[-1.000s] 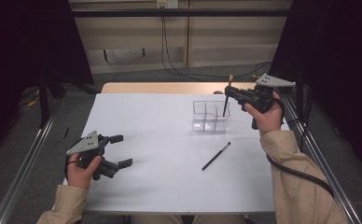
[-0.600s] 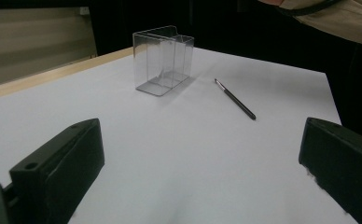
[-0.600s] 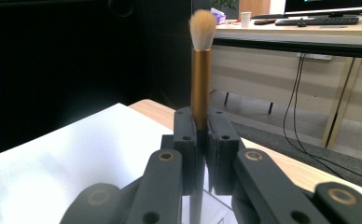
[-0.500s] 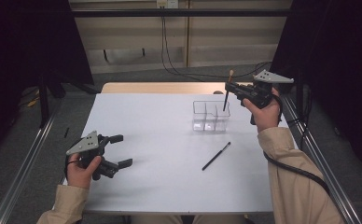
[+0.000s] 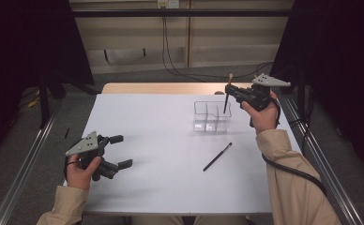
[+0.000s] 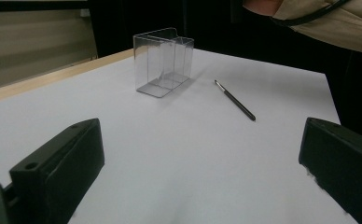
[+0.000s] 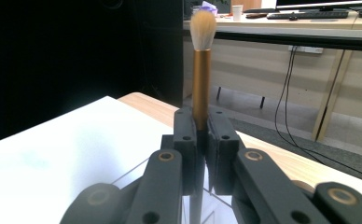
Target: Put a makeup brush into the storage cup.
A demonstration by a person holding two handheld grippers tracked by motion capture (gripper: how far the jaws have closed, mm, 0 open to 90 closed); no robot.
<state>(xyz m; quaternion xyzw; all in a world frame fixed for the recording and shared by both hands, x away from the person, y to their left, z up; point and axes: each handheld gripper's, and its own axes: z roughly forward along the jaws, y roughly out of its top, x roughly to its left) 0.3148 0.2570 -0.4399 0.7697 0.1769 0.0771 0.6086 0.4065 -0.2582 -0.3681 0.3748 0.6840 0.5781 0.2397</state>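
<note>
Leftmost, the left hand-held gripper [image 5: 119, 151] rests on the bench [image 5: 161, 140], jaws wide apart, empty. Further right, the right hand-held gripper [image 5: 228, 89] clamps an upright makeup brush [image 7: 201, 70] above the clear organizer [image 5: 211, 117].

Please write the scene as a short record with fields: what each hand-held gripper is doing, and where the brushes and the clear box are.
right hand-held gripper: shut on makeup brush, upright, bristles up, above the box
left hand-held gripper: open, holds nothing, near the table's left front
clear box: divided, standing on the white table
thin brush: lying flat on the table, in front of the box
</note>
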